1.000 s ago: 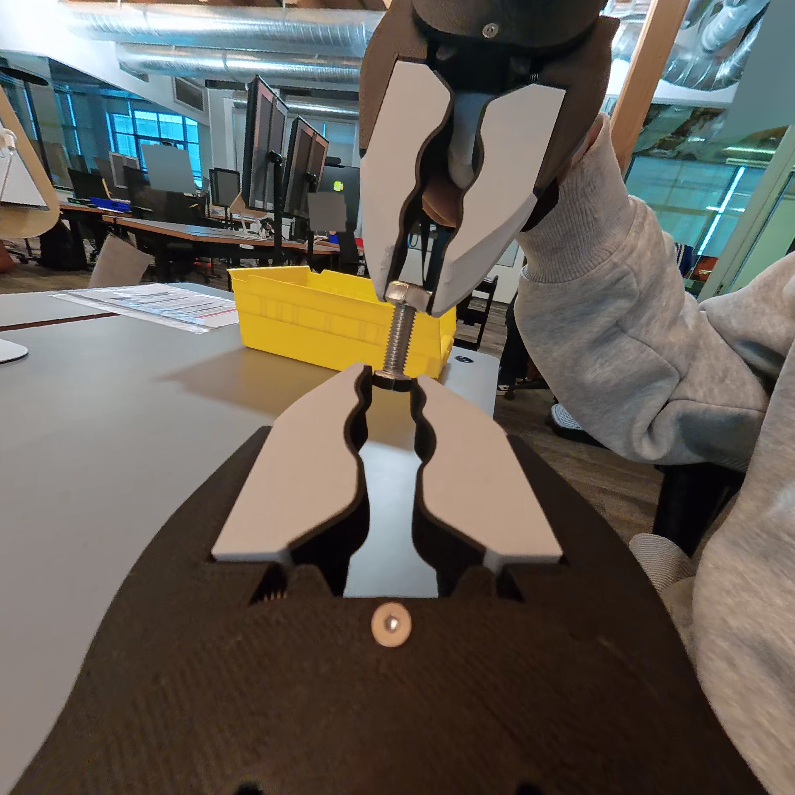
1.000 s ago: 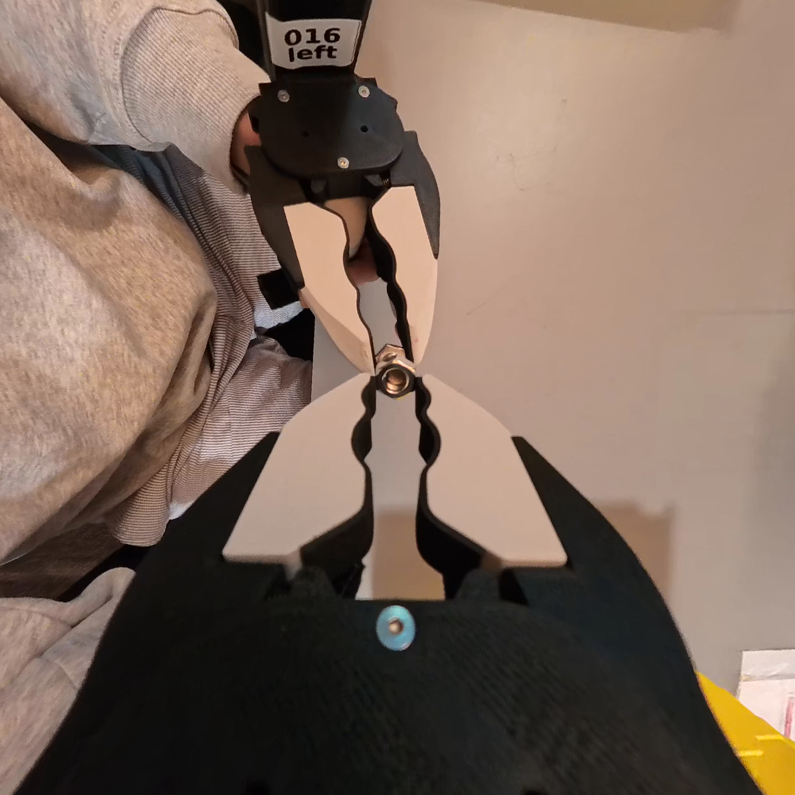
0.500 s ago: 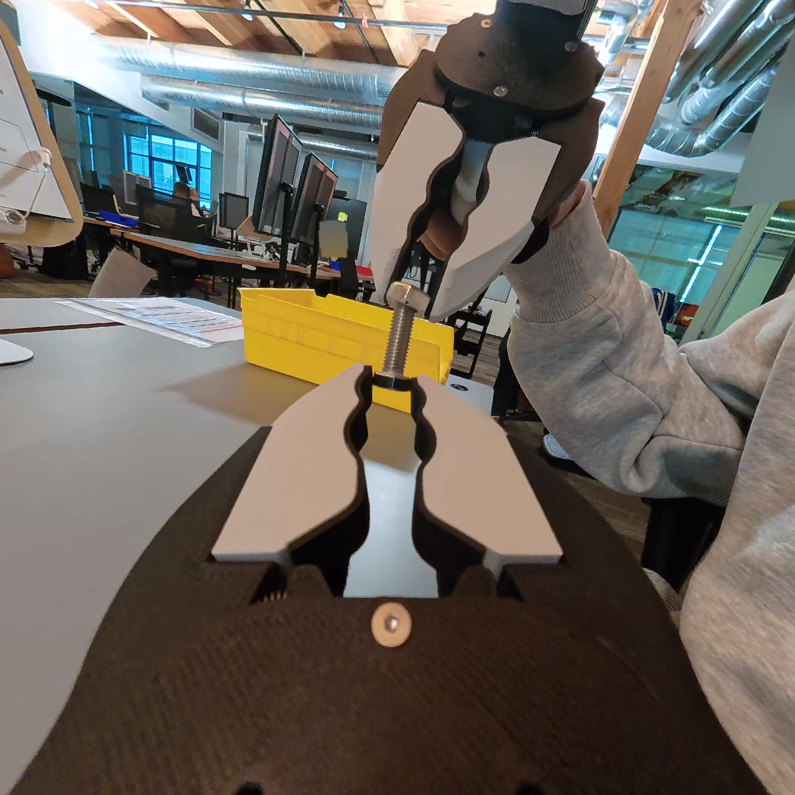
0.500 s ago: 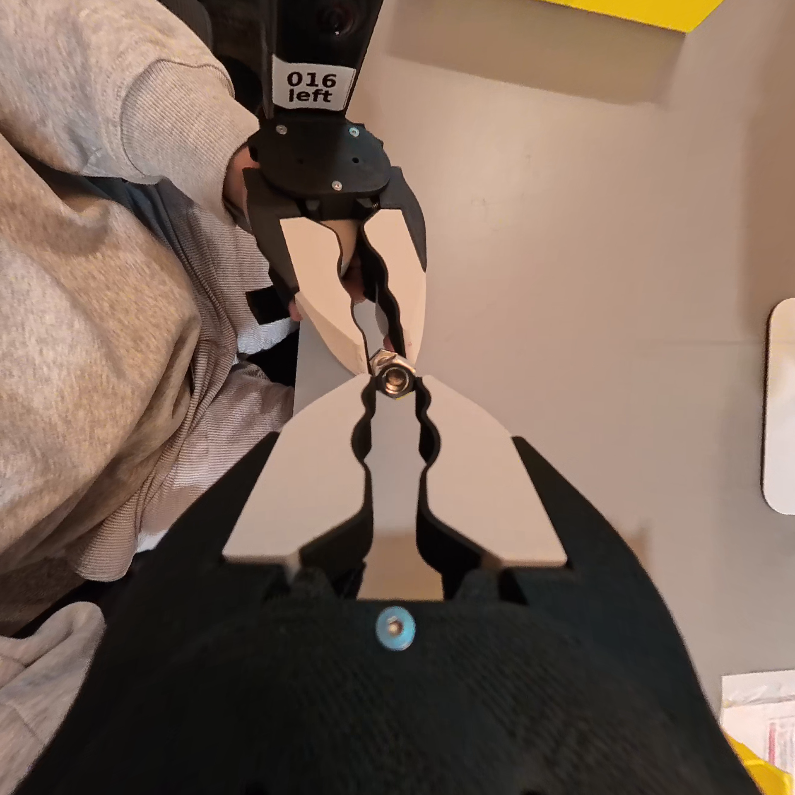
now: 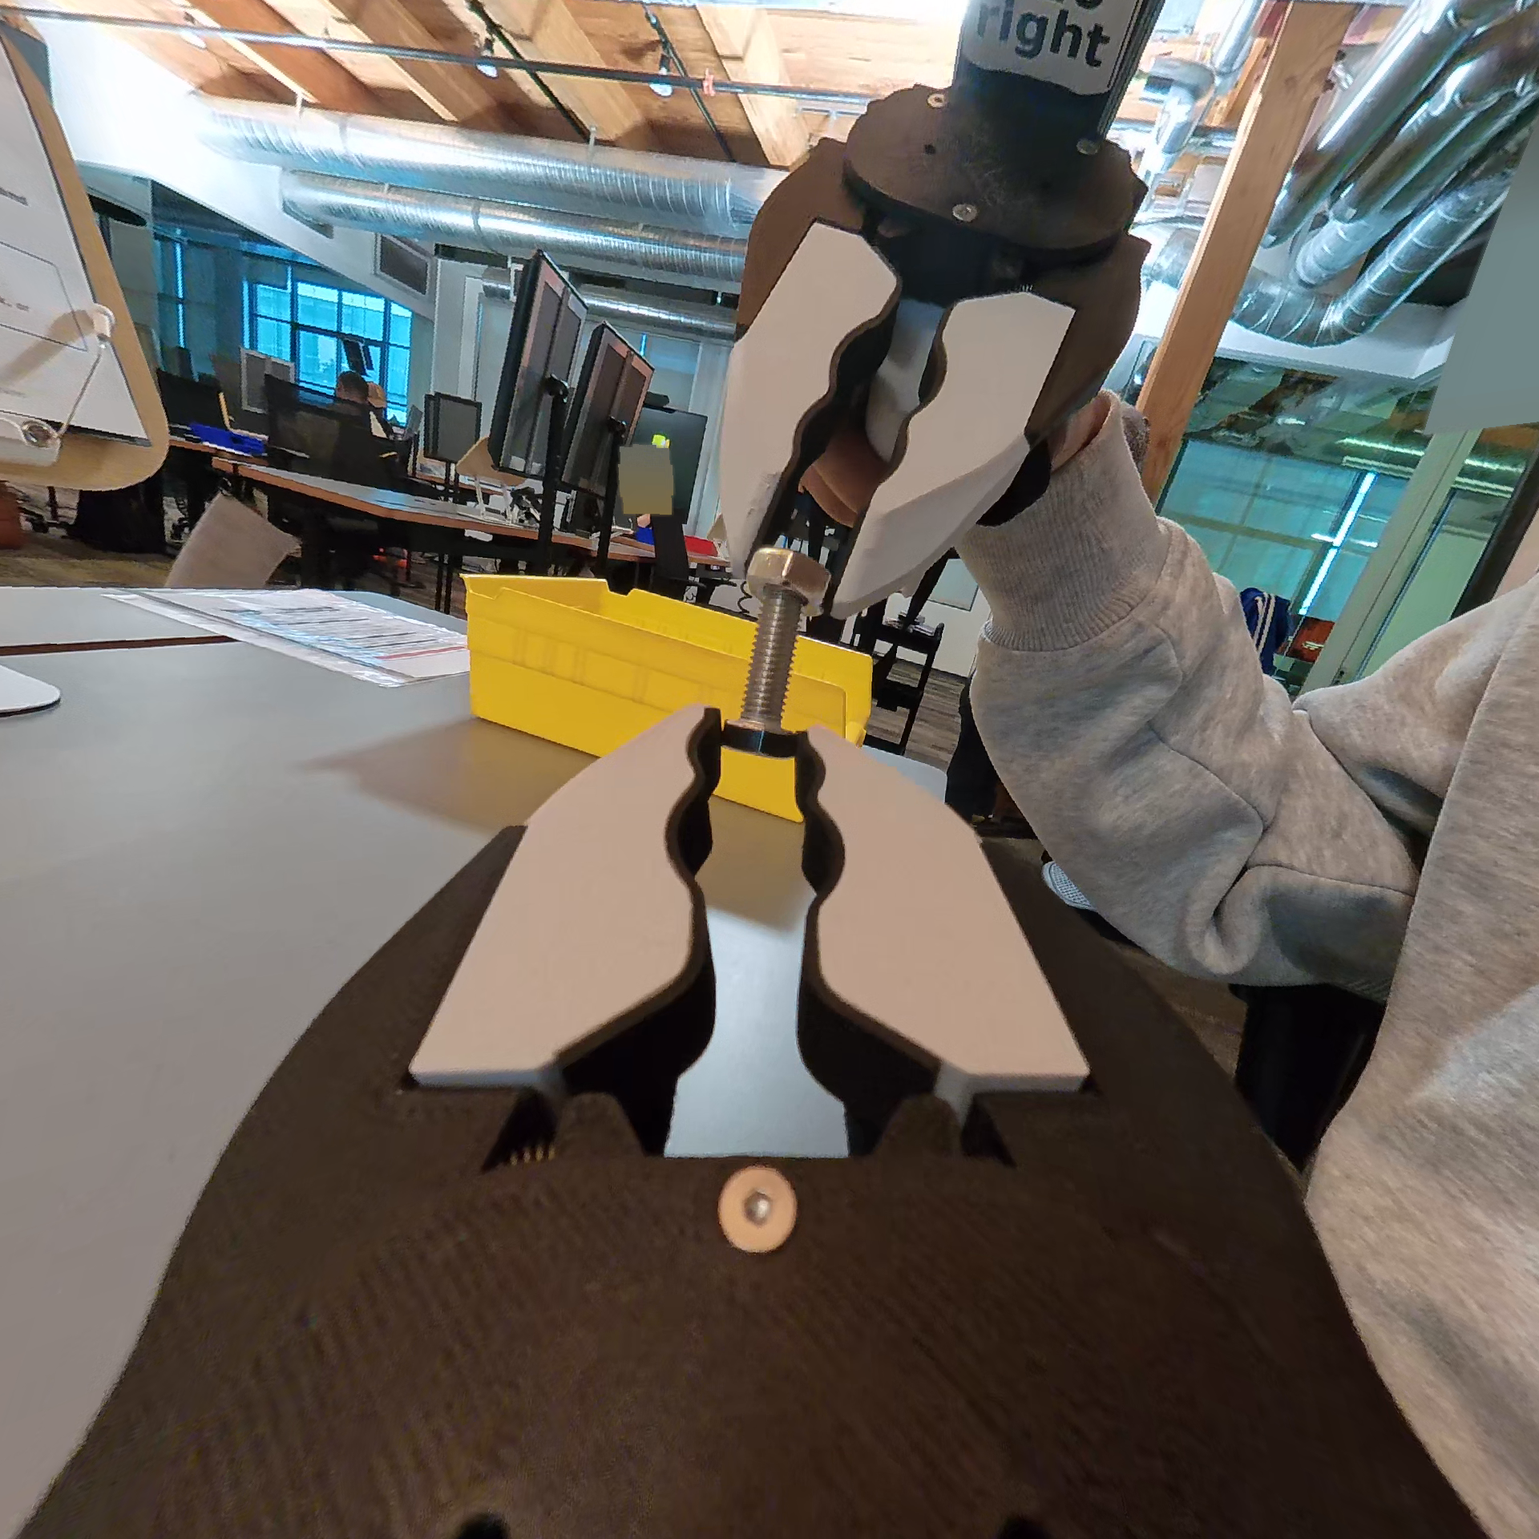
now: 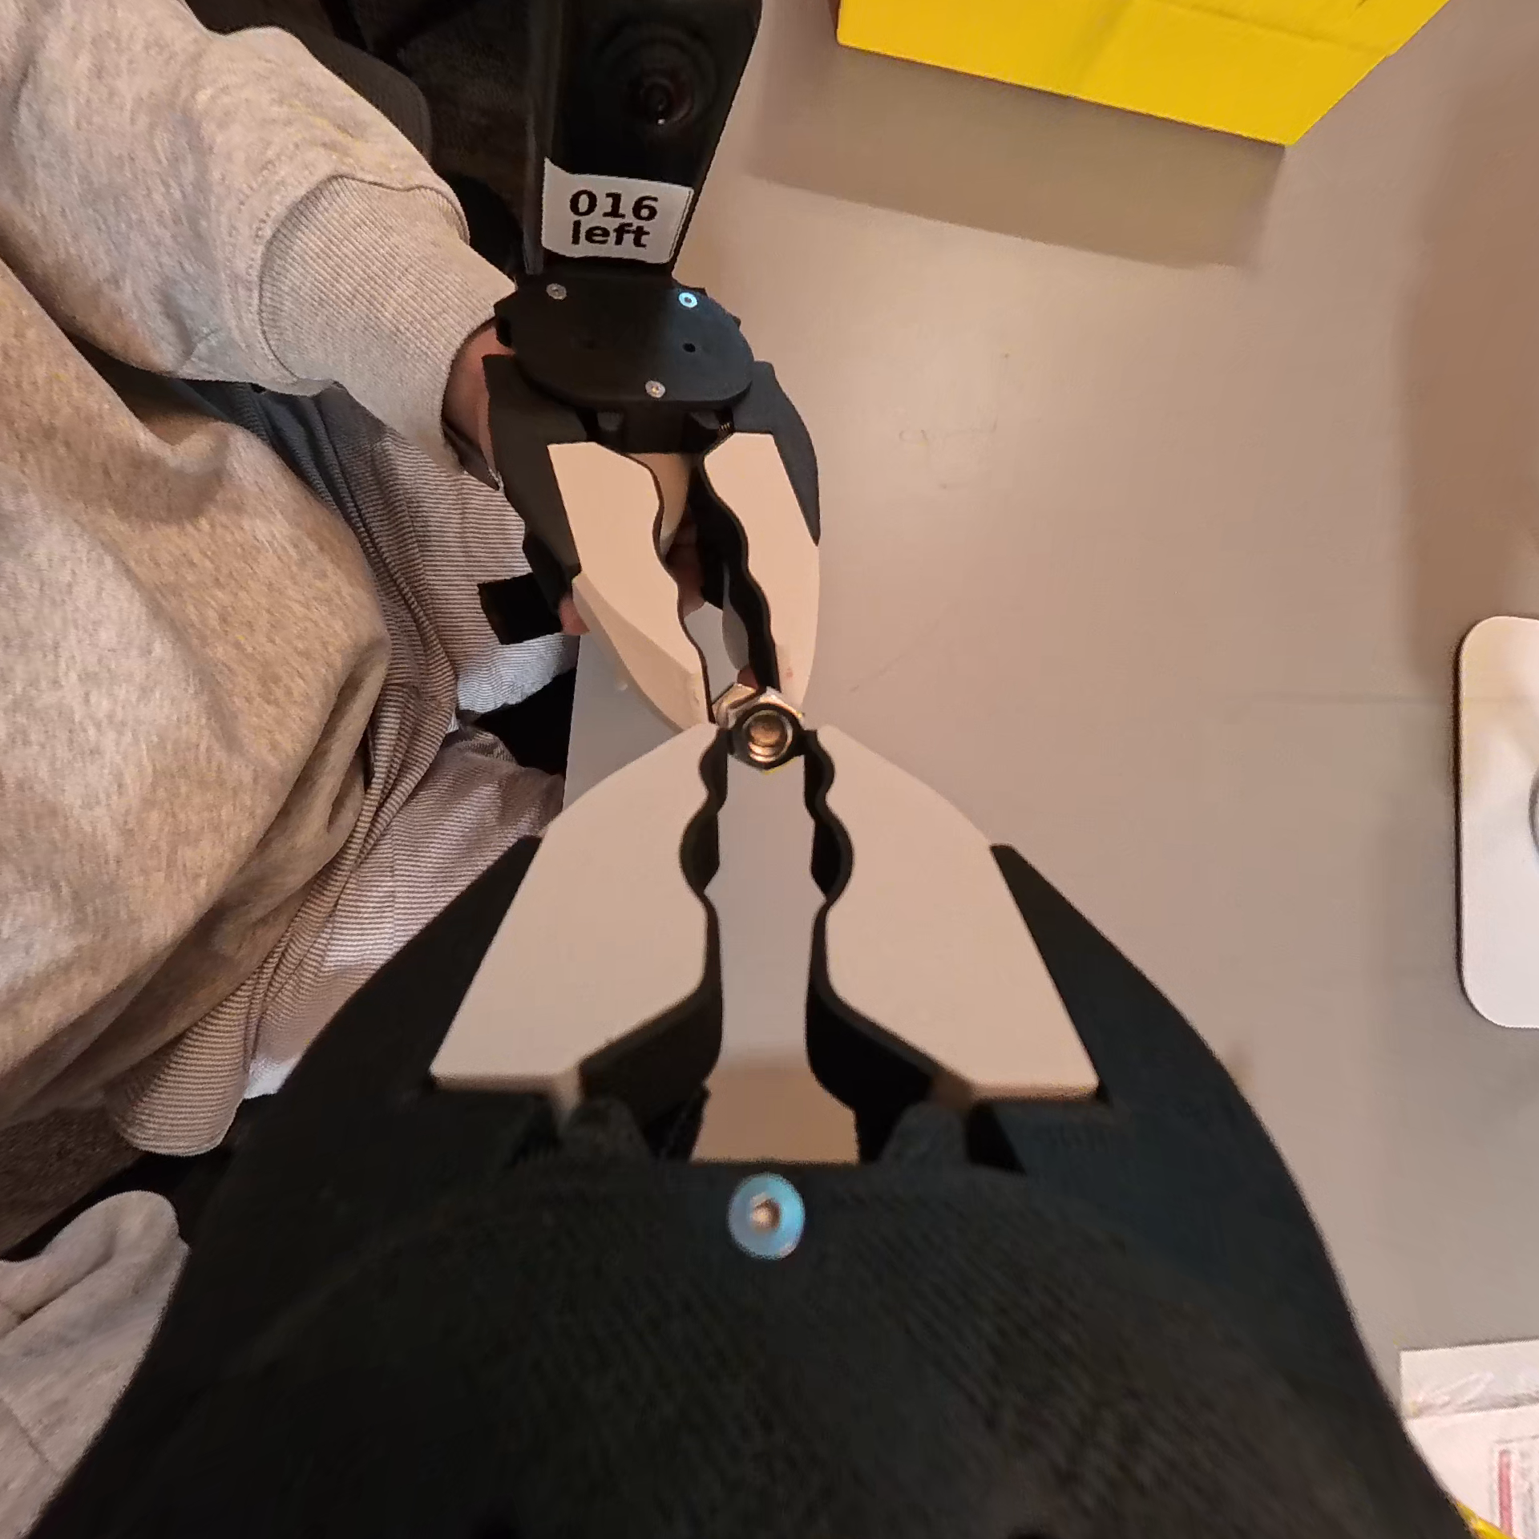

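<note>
A silver threaded bolt [image 5: 770,658] stands upright in the air between my two grippers. My left gripper [image 5: 758,733] is shut on its dark lower end. My right gripper [image 5: 791,583] comes down from above and is shut on the silver hex top. In the right wrist view I see the hex top [image 6: 762,733] end-on between my right gripper's [image 6: 762,741] tips, with the left gripper [image 6: 741,695] reaching in from the top just behind it. A person's hands in grey sleeves [image 5: 1166,749] hold both grippers over the grey table [image 5: 208,833].
A yellow bin [image 5: 600,658] stands on the table behind the bolt, and at the top of the right wrist view [image 6: 1083,50]. A printed sheet [image 5: 316,625] lies left of it. A white base plate [image 6: 1499,816] sits at the right. The table edge [image 6: 575,733] runs beside the person. The grippers are tip to tip, or close to it.
Both grippers keep their hold on the bolt. The pair has shifted over the table, so the yellow bin and white base have come into the right wrist view. The left view tilts up more.
</note>
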`<action>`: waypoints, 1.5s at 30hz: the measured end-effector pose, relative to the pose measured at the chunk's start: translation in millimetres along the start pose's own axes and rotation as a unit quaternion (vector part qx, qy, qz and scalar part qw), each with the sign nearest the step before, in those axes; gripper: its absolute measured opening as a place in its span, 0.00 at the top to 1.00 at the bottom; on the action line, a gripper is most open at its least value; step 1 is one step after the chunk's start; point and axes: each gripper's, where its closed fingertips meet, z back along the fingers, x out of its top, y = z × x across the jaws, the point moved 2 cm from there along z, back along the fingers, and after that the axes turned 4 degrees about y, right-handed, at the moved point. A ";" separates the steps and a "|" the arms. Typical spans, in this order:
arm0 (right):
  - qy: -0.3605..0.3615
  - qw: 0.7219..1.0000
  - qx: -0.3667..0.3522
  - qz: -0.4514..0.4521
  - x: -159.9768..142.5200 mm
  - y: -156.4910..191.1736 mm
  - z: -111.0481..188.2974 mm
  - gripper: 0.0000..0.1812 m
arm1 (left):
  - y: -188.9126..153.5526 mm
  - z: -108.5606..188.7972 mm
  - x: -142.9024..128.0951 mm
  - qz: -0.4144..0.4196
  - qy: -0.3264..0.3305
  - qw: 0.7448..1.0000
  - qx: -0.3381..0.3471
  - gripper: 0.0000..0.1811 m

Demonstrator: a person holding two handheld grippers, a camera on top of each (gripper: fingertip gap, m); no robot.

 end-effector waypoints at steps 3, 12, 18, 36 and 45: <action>-0.006 1.000 0.001 0.000 1.1 -0.4 0.9 0.90 | 0.1 0.3 0.7 0.001 -0.002 1.000 0.000 0.90; -0.020 1.000 0.003 0.003 4.3 -0.1 3.0 0.89 | 0.6 1.2 2.8 0.005 -0.009 1.000 -0.001 0.90; -0.030 1.000 0.001 0.003 6.0 -1.8 4.5 0.87 | 2.7 3.3 5.9 0.013 -0.019 1.000 0.001 0.90; -0.498 0.852 -0.156 -0.047 29.2 -37.5 60.5 0.62 | 12.5 12.1 18.1 -0.006 -0.038 0.999 0.013 0.90; -0.514 0.841 -0.108 -0.132 3.3 -31.8 16.5 0.73 | 21.7 8.9 27.0 0.021 -0.065 0.998 -0.011 0.90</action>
